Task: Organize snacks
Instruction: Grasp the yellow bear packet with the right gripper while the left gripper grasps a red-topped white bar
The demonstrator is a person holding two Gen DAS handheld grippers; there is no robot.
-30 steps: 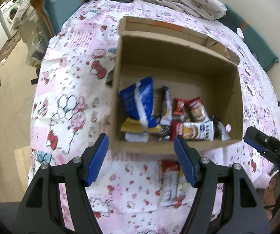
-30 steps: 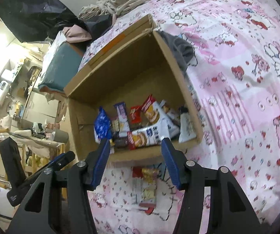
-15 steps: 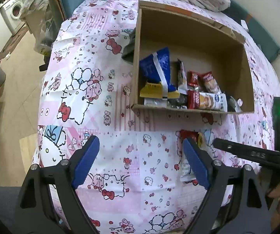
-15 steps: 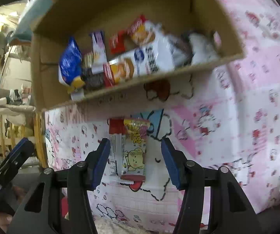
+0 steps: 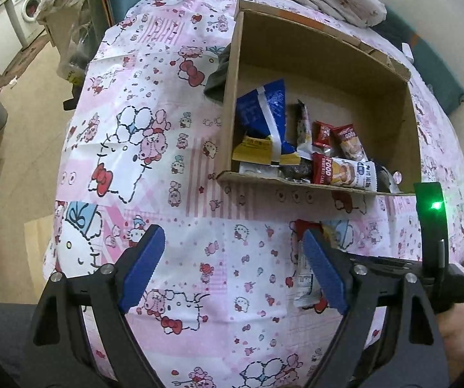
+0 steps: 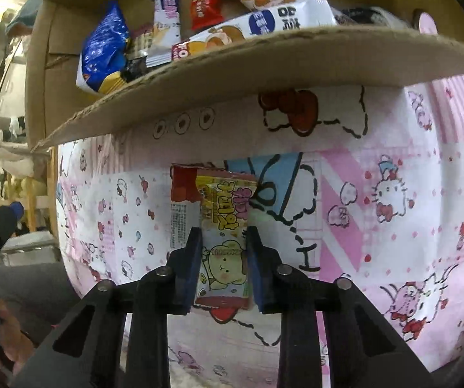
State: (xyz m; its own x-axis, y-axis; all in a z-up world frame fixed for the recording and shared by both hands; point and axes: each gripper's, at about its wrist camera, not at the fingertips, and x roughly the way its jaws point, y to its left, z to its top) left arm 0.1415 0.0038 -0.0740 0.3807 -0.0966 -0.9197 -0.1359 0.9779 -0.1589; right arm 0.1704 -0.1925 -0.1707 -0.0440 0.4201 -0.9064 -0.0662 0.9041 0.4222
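Left wrist: left gripper spread wide, empty, above the patterned bedsheet — cardboard box of snacks ahead. Right wrist: right gripper closing on yellow snack packet lying on sheet just before box.

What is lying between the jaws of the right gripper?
In the right wrist view, a yellow and pink snack packet lies between the closing jaws of the right gripper, with their pads at its sides. It overlaps a second packet on the patterned sheet.

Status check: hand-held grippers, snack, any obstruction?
Right hand-held gripper closing on yellow snack. Left open, empty. Box ahead; nothing blocking.
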